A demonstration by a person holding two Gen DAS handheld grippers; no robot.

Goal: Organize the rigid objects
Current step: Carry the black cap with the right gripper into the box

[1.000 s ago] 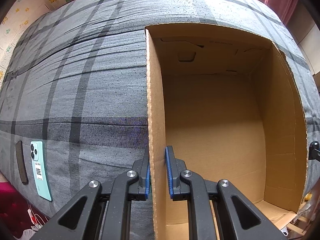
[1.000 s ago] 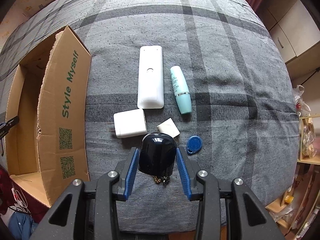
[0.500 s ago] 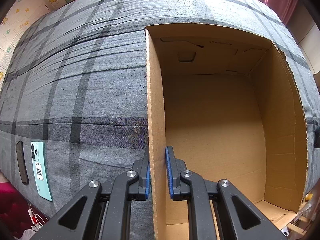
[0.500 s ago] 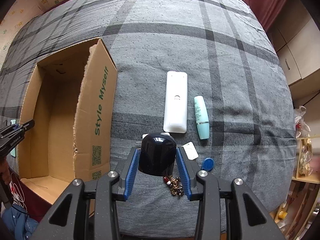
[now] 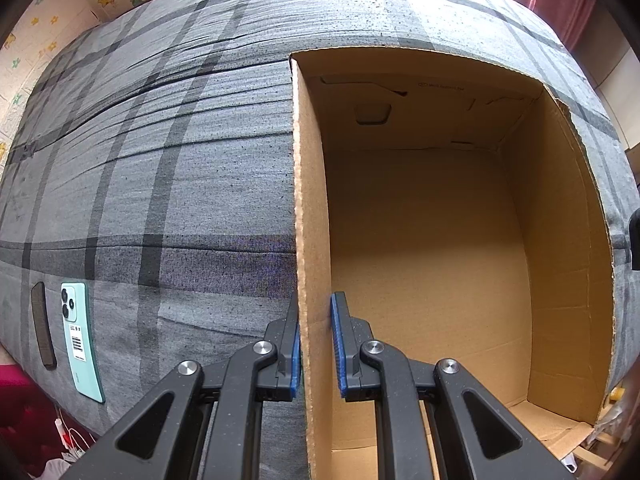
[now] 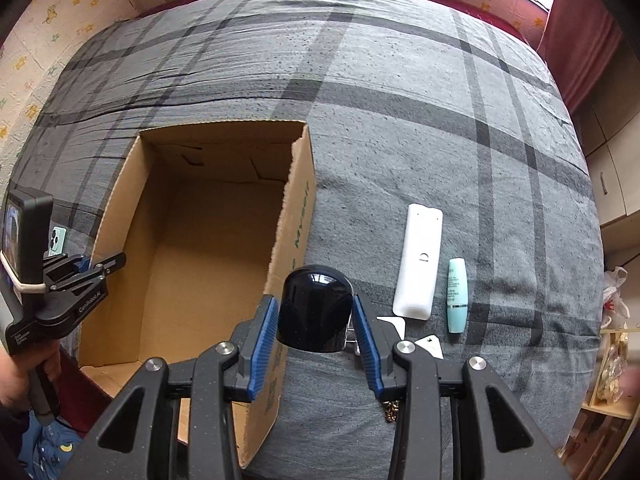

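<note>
The left gripper [image 5: 315, 344] pinched the cardboard box's [image 5: 436, 240] left wall. The right gripper [image 6: 315, 322] clamped a glossy black object [image 6: 314, 308] just right of the box's right wall.

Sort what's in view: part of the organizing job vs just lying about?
In the job:
- cardboard box, wall clamped by left gripper
- black rounded object in right gripper
- white remote
- teal tube

Lying about:
- green phone
- dark strip beside it
</note>
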